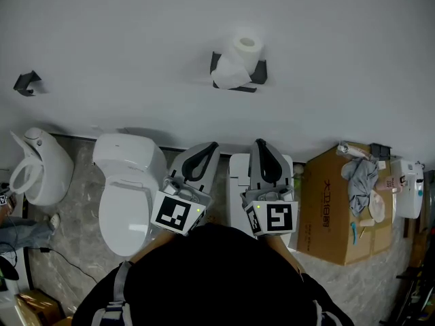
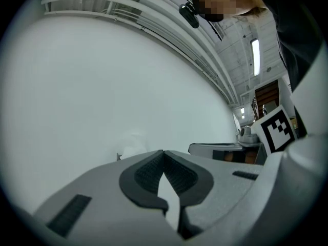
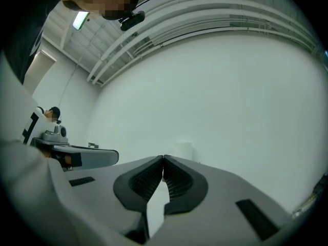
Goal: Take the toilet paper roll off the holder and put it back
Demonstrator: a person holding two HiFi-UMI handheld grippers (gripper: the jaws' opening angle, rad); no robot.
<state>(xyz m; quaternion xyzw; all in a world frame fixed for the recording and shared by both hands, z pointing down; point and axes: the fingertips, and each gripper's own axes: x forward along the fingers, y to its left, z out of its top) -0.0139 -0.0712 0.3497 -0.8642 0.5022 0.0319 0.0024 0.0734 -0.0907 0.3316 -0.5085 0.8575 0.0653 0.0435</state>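
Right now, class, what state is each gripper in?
Left gripper: closed, holding nothing.
Right gripper: closed, holding nothing.

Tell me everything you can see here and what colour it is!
toilet paper roll: one, white, on its holder on the wall
holder: one, black, on the wall behind the roll
bracket: one, black, on the wall, far left
toilet: one, white, lid down, on the floor, left of centre
second toilet: one, white, far left
cardboard box: one, brown, on the floor at right
cloth: one, grey, on top of the box
left tongs: one, grey with black pads, shut, empty
right tongs: one, grey with black pads, shut, empty
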